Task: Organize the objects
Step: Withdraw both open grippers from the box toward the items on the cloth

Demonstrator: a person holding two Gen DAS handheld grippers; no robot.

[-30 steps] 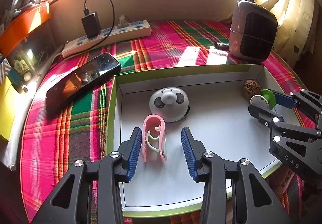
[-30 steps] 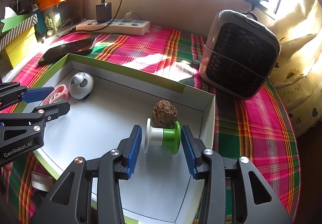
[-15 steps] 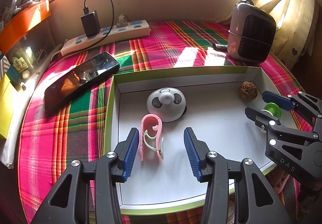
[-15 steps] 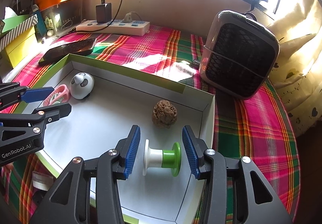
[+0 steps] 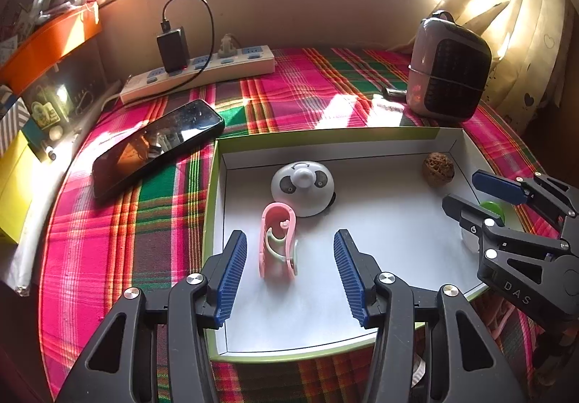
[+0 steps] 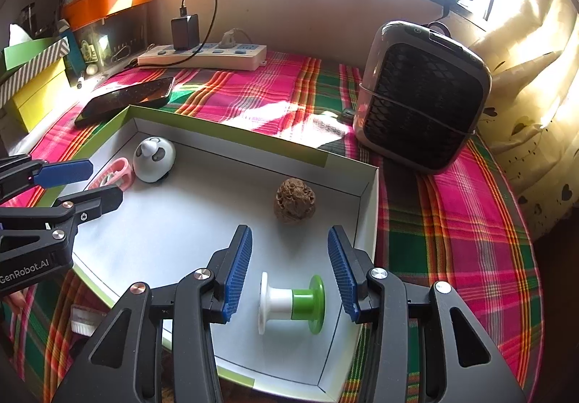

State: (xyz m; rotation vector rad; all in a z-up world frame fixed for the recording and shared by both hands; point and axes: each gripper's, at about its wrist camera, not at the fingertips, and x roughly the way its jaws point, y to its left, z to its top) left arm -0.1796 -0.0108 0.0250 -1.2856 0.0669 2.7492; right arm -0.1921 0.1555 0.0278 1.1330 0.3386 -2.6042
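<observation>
4 things already sit in the white box: a pink clip, a round panda toy, a bumpy brown nut and a green and white spool. the left claw has just been opening and stands wide around the clip, not touching it. the right claw is open too, with the spool loose between its sides. only the shiny black phone lies outside on the striped cloth, so the job looks almost finished.
</observation>
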